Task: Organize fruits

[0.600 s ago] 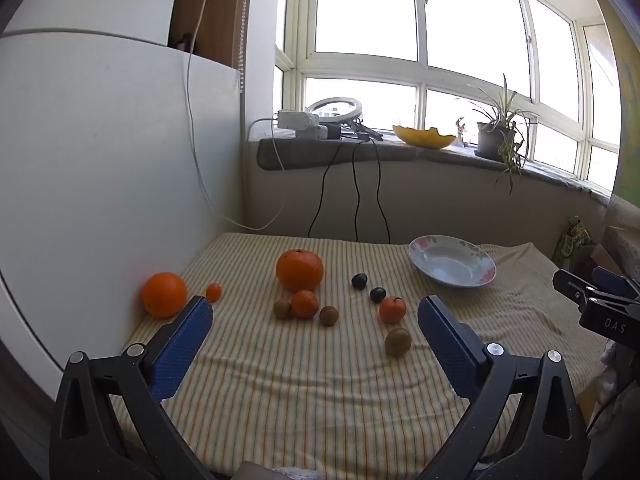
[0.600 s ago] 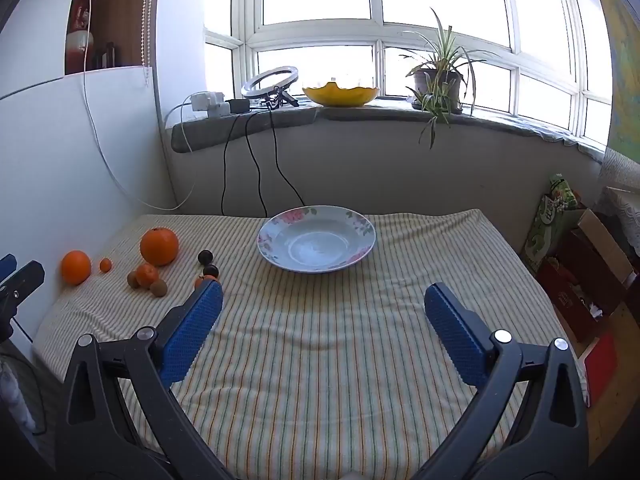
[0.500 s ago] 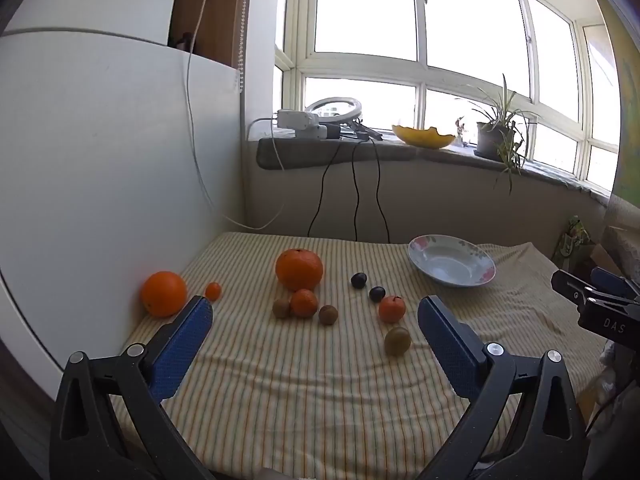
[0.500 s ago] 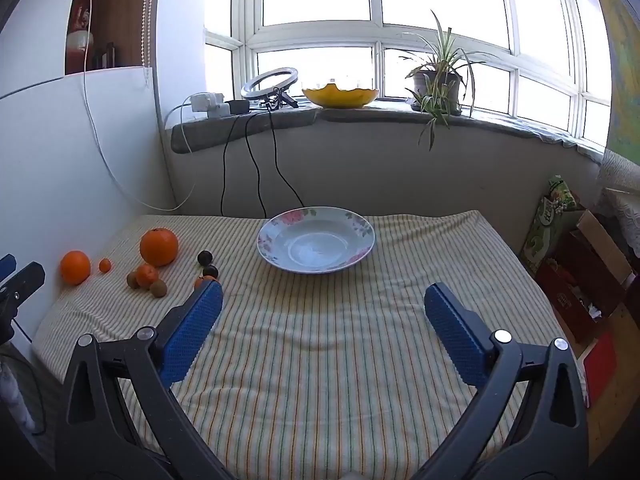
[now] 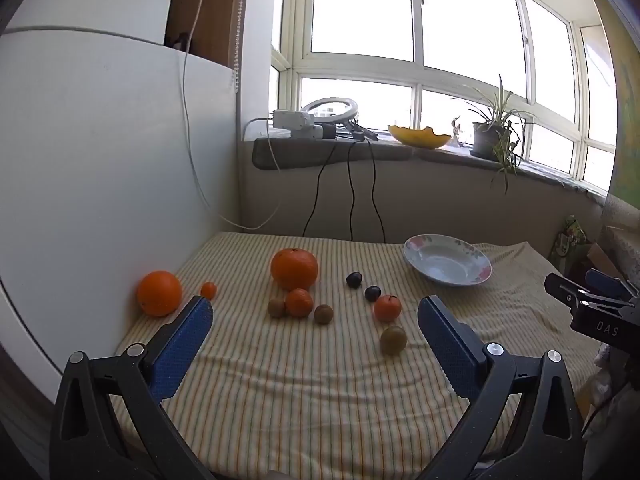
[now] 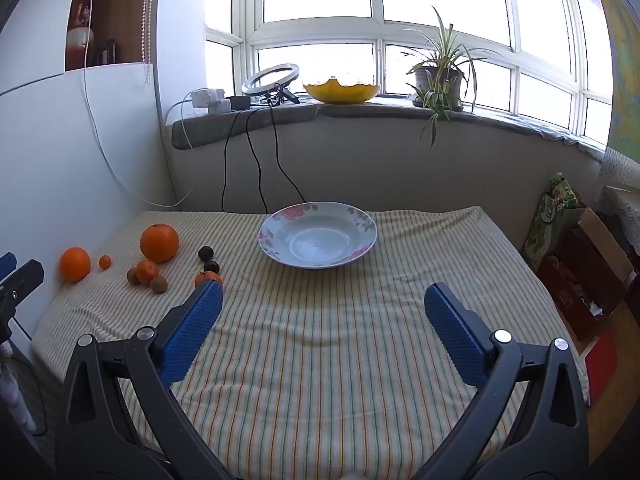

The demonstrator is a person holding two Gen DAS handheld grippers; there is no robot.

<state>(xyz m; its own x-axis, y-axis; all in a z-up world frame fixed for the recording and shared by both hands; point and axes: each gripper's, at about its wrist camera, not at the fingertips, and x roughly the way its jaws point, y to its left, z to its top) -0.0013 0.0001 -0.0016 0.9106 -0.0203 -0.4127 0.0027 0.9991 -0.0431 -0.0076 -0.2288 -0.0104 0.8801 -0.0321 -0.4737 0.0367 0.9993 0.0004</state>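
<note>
— What have you got in front of you?

— Both hands up over the desk (image 5: 304, 408), striped cloth all across it. My left claw (image 5: 315, 317) is spread wide with nothing between the blue pads, and my right claw (image 6: 323, 303) is just as wide and just as empty.

— And the fruit?

— All on the left half of the cloth. From the left wrist I see a big orange (image 5: 294, 269) in the middle, another orange (image 5: 159, 293) out by the white wall, and a tiny orange one (image 5: 208, 290) just beside it. In front of the big one sits a tangerine (image 5: 299, 302) with a brown kiwi touching its left side (image 5: 276, 307) and a second kiwi (image 5: 323, 314) near its right. Then two dark plums (image 5: 354, 279), another tangerine (image 5: 387, 308), and a greenish-brown fruit (image 5: 393, 340) nearest me, possibly a third kiwi, hard to say at this size.

— The plate?

— The flowered plate (image 6: 362, 248) lies empty, well apart from the fruit, towards the far side. The right wrist shows it dead ahead and whole; the left wrist only catches it off to the right.

— Anything one camera misses?

— The right view hides that nearest greenish fruit behind my left pad, and half the tangerine too. The left view shows the tips of my other claw at its right edge.
</note>
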